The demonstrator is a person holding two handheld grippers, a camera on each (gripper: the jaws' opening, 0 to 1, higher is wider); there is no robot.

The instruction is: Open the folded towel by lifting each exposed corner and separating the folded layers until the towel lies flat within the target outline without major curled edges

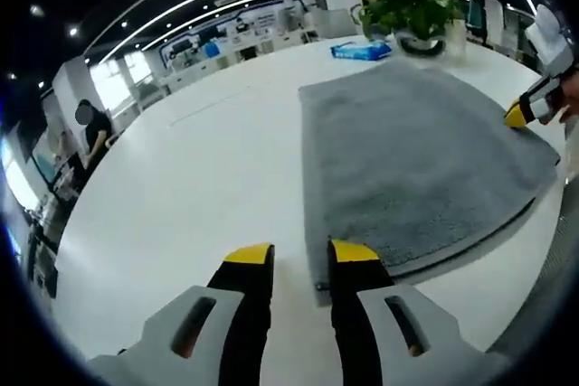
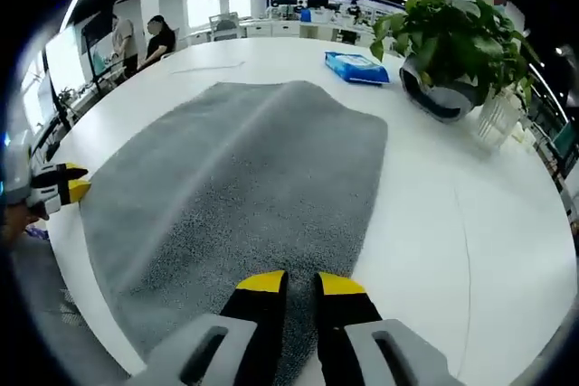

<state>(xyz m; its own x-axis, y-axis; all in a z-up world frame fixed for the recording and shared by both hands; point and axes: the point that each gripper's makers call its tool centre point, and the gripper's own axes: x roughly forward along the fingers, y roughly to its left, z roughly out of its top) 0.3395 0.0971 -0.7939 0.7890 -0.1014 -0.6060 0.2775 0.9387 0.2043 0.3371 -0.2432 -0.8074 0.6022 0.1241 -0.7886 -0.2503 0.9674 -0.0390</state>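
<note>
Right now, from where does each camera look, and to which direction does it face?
Left gripper view: rides on the left tongs at one corner of the grey towel, looking across the white table toward the potted plant; the right tongs enter at the right edge.
Right gripper view: rides on the right tongs at the opposite side of the towel, facing the plant; the left tongs enter at the left.
Shared: towel, table, plant, blue packet, and each other's tongs.

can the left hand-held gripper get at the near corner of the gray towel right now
Probably yes. The left hand-held gripper sits right at the towel corner, jaws slightly apart, with only bare white table beside it.
</note>
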